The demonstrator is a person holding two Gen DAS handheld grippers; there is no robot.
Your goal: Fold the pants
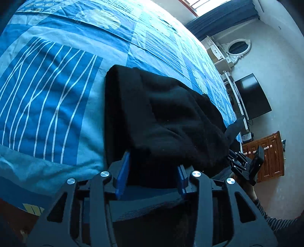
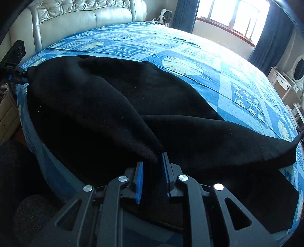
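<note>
Black pants (image 1: 165, 121) lie stretched along the near edge of a bed with a blue patterned cover (image 1: 49, 91). My left gripper (image 1: 153, 165) has its blue pads apart with the pants' end bunched between them. In the right wrist view the pants (image 2: 117, 106) spread wide, one fold tapering to a point between the blue pads of my right gripper (image 2: 152, 161), which stand a little apart around it. The right gripper also shows in the left wrist view (image 1: 241, 161) at the pants' far end. The left gripper shows in the right wrist view (image 2: 17, 74) at the other end.
A cream tufted headboard (image 2: 83, 15) stands at the bed's far end, a window (image 2: 233, 17) with dark curtains beyond it. A dark TV (image 1: 250, 96), a white mirror (image 1: 237, 47) and a wooden cabinet (image 1: 269, 153) stand by the wall. The bed cover (image 2: 209, 57) spreads beyond the pants.
</note>
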